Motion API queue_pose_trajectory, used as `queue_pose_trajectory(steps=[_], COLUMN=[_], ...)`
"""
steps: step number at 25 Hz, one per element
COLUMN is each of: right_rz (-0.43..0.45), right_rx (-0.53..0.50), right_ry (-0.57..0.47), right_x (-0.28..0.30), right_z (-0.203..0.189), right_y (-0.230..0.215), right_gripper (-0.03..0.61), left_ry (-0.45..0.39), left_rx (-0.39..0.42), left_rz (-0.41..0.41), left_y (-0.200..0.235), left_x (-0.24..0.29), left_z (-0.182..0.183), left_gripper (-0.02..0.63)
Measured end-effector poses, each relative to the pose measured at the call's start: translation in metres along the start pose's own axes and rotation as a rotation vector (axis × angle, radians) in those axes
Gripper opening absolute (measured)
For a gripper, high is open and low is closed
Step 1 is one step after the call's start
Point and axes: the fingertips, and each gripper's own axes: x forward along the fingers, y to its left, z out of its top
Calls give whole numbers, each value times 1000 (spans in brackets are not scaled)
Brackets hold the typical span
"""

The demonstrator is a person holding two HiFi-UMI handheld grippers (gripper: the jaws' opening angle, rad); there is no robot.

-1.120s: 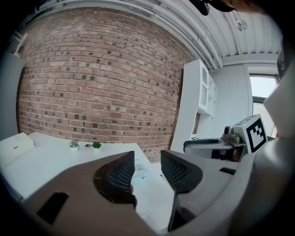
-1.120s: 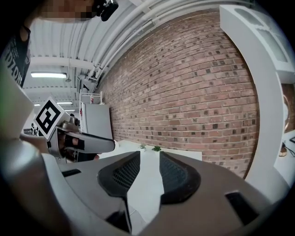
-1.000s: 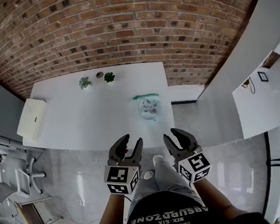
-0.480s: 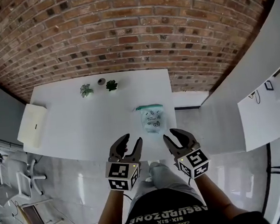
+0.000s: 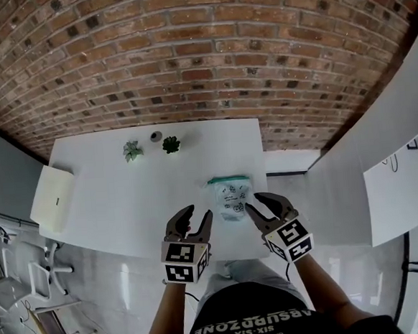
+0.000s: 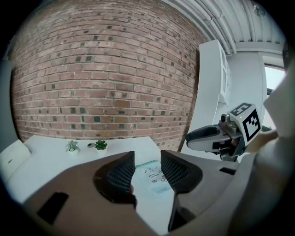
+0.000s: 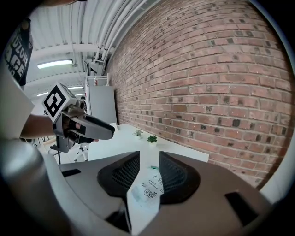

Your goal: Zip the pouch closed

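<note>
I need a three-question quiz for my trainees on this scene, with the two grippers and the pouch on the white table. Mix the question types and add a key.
1. True or false: the left gripper is shut on the clear plastic pouch with printed doodles.
2. Where on the white table does the pouch lie? A. near its right edge. B. between two plants. C. at its left edge.
3. Fill in: the pouch's teal zip strip runs along the edge facing the ____ wall.
Key: 1 false; the left gripper and the right gripper are both open and empty. 2 A. 3 brick, the red brick wall.
</note>
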Motion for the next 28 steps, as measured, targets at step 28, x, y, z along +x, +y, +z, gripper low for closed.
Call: queue_pose_trajectory(steps=[28], right_rz=[242], right_rx=[-327], right_ry=[220], right_x=[149], right_z=[-27], right_y=[-60], right_gripper=[110], left_ry=[248], left_rx=[-25], left_rz=[-15], left_y=[58], left_x=[141], left_z=[-46], left_gripper=[160])
